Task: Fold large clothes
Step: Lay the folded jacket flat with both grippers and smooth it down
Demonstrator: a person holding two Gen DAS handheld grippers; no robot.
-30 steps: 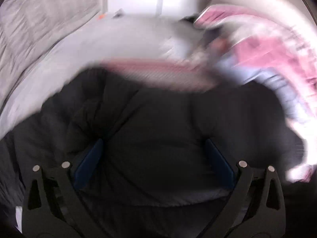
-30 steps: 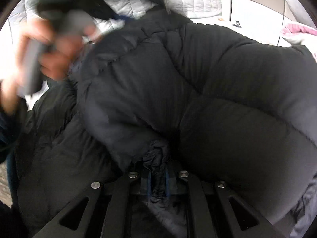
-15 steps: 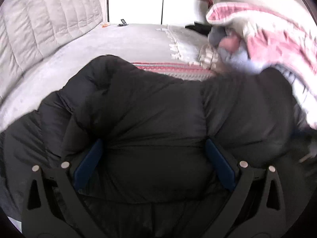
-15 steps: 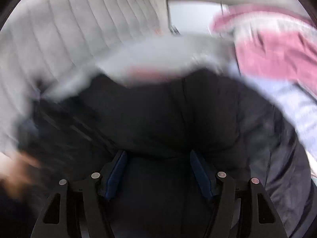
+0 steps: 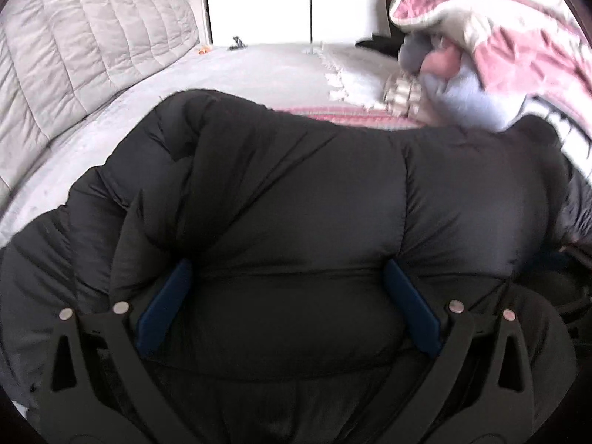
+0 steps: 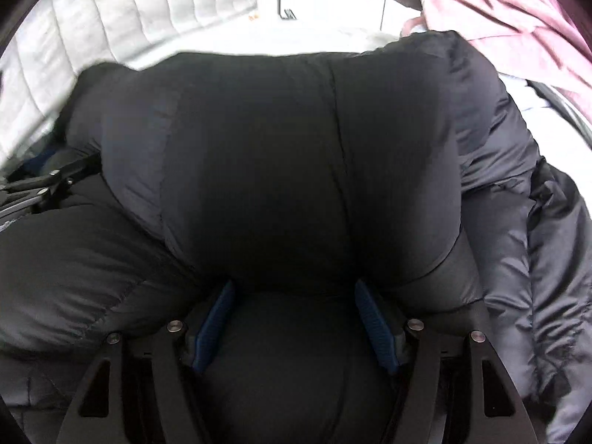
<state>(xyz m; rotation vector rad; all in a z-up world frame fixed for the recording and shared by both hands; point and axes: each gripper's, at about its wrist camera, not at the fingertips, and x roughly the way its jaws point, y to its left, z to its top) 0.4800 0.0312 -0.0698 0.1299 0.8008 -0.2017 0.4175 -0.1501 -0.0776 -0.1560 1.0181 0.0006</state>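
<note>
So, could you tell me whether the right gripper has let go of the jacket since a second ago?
Yes: the right gripper, then pinched shut on a fold, now gapes around the black jacket.

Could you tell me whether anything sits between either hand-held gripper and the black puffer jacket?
Nothing visible does. The left hand-held gripper and the right hand-held gripper are both open, and the black puffer jacket bulges straight into the gap between each pair of blue pads, with no other item in front of them.

Black puffer jacket [image 5: 296, 199], quilted, bulging, heaped on grey bed, partly folded.
</note>
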